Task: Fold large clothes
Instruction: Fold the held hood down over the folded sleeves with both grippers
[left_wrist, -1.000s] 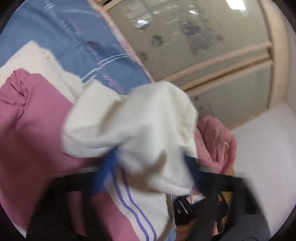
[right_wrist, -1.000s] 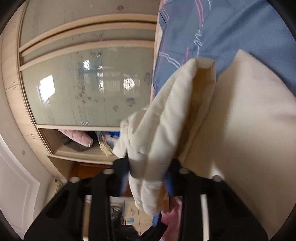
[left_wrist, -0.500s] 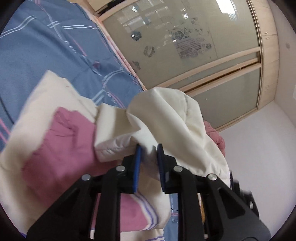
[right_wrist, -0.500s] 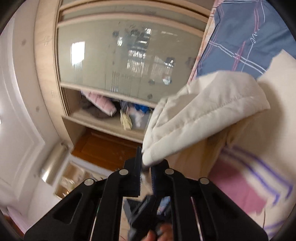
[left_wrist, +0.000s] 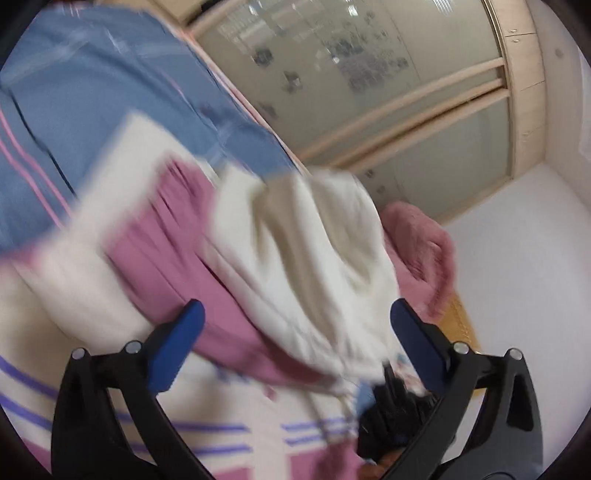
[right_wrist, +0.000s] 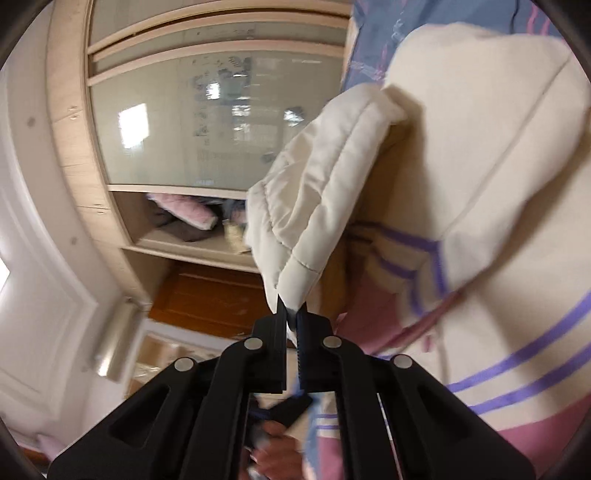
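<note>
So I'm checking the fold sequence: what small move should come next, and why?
Probably lower the right tongs and lay the cream sleeve they pinch across the jacket body. The left tongs, jaws just opened, grip nothing, so that side looks released; only the right side stays lifted.

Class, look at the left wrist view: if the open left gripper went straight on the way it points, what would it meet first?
Most likely the cream padded fold of the garment, lying between and ahead of the left gripper; blur leaves depth uncertain.

Cream-and-pink garment, purple-striped, bunched on bed
</note>
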